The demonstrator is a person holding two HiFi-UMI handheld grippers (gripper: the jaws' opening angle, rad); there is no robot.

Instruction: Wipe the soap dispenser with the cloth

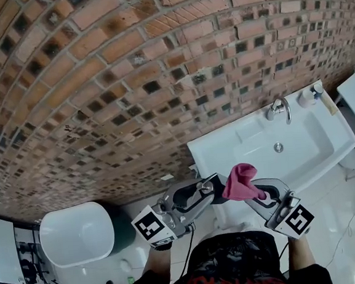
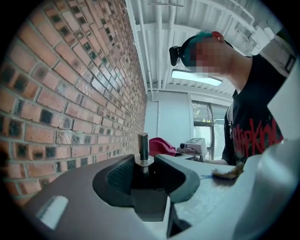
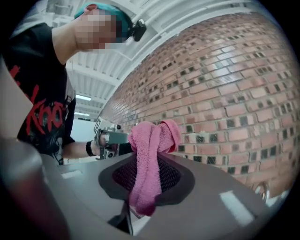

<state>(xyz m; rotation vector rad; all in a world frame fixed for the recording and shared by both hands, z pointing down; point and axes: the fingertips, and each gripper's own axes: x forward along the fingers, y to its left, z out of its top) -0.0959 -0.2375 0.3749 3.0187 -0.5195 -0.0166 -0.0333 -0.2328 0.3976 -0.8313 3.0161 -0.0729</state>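
Both tools were held up off the sink (image 1: 227, 145), low centre of the head view, tips turned toward each other.

- The left gripper (image 1: 214, 192) had its fingers closed on a small dark thing with a metal stem on top, taken to be the dispenser (image 2: 142, 143). Its body was mostly hidden between the pads.
- The right gripper (image 1: 257, 194) had its fingers clamped on the pink cloth (image 1: 239, 181). The wad was bunched over the tips, with one tail hanging down between them (image 3: 149, 164).
- The wad sat just beside the left tips. No view showed whether it touched the dispenser.

Judged reason for the pose: one tool steadied the dispenser in the air, so the other could bring the cloth round its sides.

The dispenser's long axis ran up and down in the left gripper view, stem pointing to the top of the frame and standing clear above the fingers.

A pale bottle (image 1: 307, 98) stood on the sink's far corner, upper right of the head view, too small to identify
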